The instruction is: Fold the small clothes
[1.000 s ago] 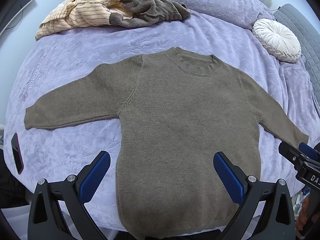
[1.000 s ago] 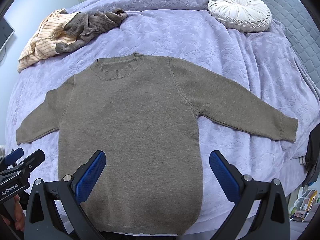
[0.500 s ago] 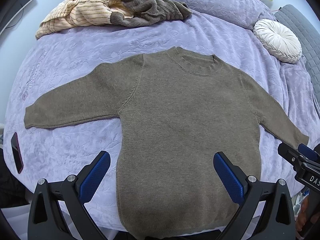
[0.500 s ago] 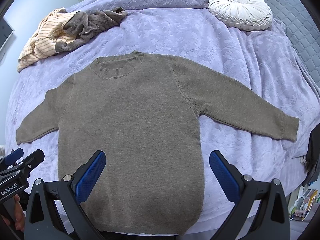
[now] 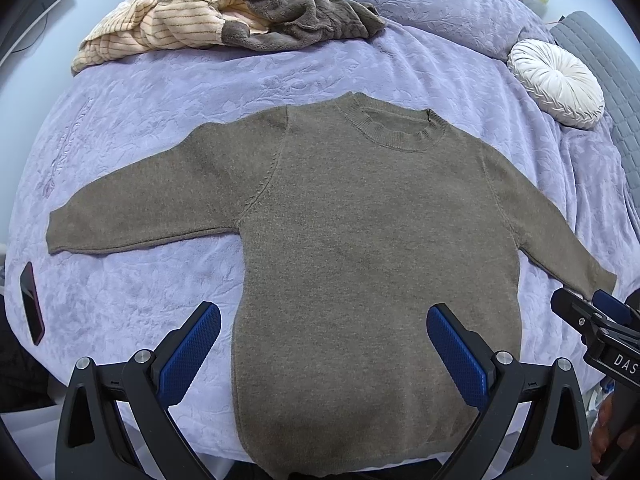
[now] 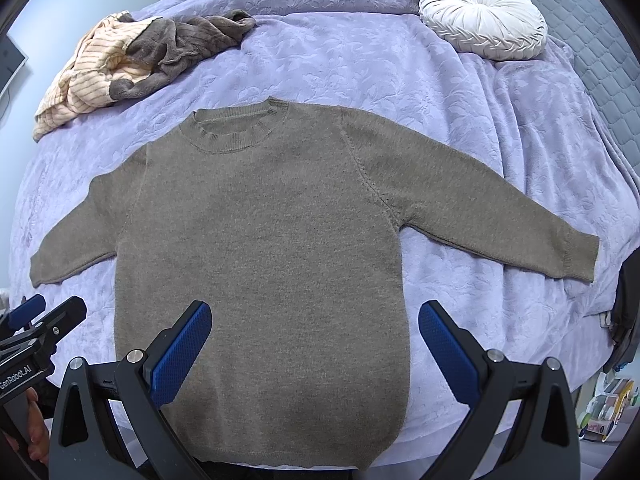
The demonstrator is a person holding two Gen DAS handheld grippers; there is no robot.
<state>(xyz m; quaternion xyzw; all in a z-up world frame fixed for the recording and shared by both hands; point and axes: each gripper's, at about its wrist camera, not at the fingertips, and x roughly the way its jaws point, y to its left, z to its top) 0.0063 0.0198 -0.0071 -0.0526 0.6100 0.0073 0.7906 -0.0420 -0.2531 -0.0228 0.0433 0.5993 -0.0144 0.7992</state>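
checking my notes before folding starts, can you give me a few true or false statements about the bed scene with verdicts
1. The olive-brown knit sweater lies flat with both sleeves spread. True.
2. The left gripper is clamped on the hem. False: its jaws are open, holding nothing.
3. The round white pleated cushion sits on the sweater. False: it lies apart, near the headboard.
4. A striped cream and grey-brown clothes pile lies beyond the collar. True.
5. The right gripper is open. True.
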